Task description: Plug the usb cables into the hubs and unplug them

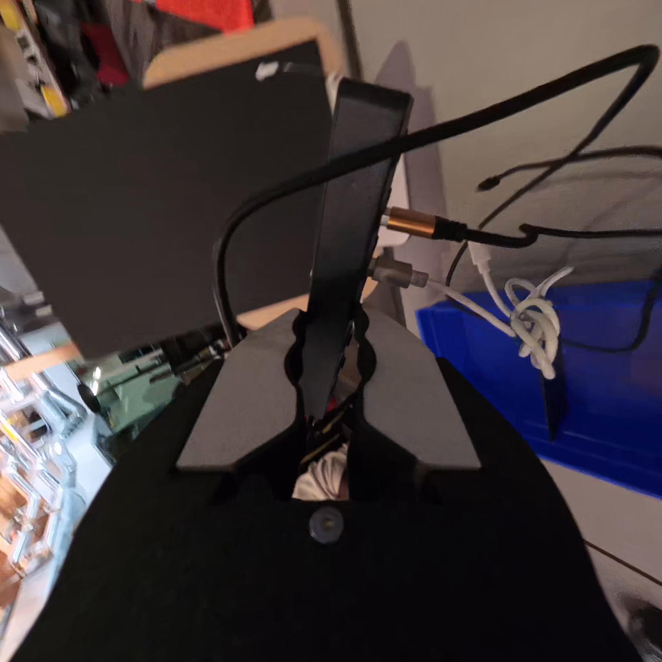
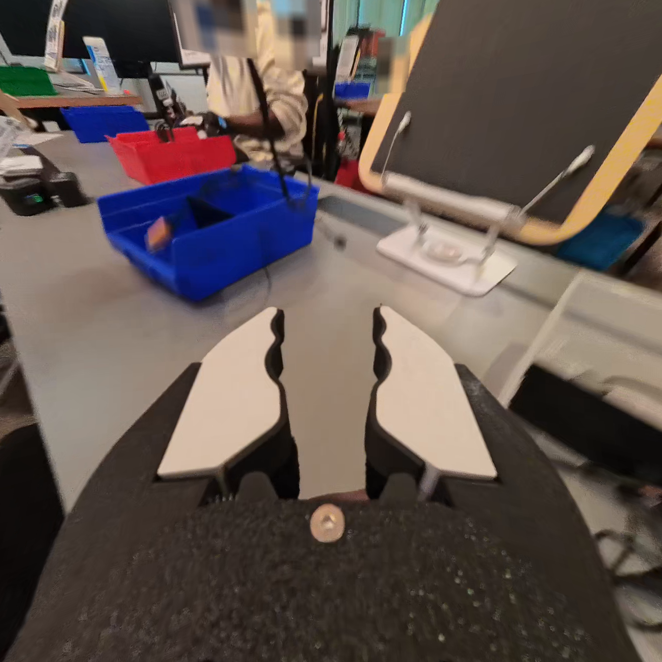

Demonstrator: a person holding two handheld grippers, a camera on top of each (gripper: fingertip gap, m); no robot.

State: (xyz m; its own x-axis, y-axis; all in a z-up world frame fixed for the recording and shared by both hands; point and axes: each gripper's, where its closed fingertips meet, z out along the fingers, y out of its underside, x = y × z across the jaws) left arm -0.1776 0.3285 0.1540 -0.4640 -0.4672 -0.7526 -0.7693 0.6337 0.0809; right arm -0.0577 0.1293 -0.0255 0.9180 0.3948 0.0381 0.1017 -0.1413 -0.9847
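In the left wrist view my left gripper [image 1: 331, 322] is shut on a flat black USB hub [image 1: 358, 215] and holds it on edge in the air. A gold-collared plug [image 1: 412, 222] on a black cable and a silver plug [image 1: 397, 274] on a knotted white cable [image 1: 533, 333] sit in the hub's right side. The hub's own black cable [image 1: 394, 143] arcs over the top. In the right wrist view my right gripper [image 2: 327, 315] is open and empty above the grey table [image 2: 89, 315].
A blue bin [image 2: 215, 229] with dividers stands on the table ahead of my right gripper; it also shows in the left wrist view [image 1: 591, 394]. A red bin [image 2: 172, 154] lies behind it. A black board with a wooden rim [image 2: 519, 107] on a white stand [image 2: 447, 261] stands to the right. A person stands behind the table.
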